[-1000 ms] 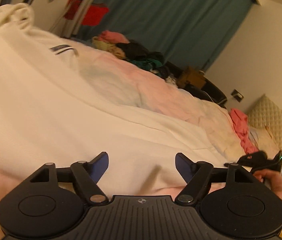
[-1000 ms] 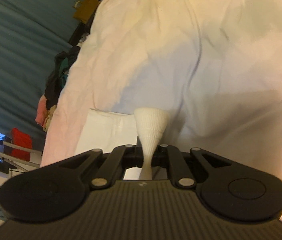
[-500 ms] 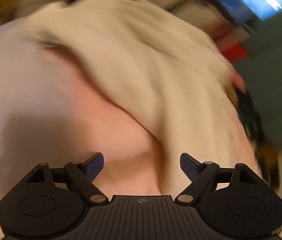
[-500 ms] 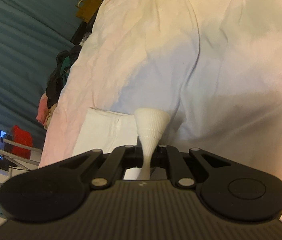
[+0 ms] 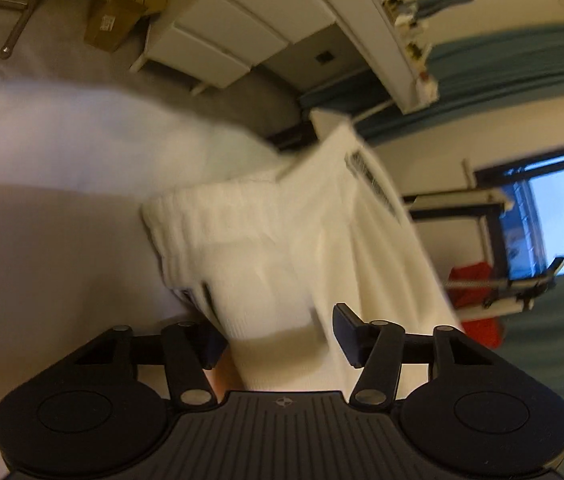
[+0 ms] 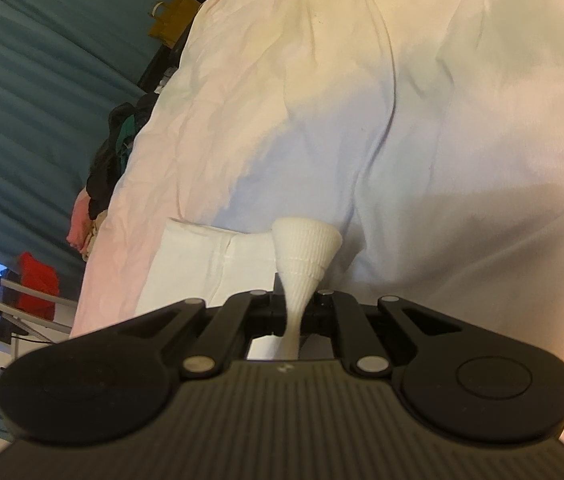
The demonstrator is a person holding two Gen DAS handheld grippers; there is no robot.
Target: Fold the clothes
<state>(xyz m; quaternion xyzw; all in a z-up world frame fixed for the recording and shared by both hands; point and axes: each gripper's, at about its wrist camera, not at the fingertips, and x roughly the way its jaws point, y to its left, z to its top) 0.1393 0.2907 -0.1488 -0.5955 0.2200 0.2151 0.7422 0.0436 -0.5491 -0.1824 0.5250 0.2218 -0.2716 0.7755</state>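
— What's carrying everything here?

— A bed (image 6: 462, 120), covered by a pale, pinkish-white wrinkled sheet.

— And lying on it?

— A white garment (image 6: 201, 264), flat on the sheet near the bed's edge. Farther along that edge sits a heap of dark and green clothes (image 6: 121, 148), with something pink (image 6: 77, 220) beside it.

— Any more?

— Not clearly.
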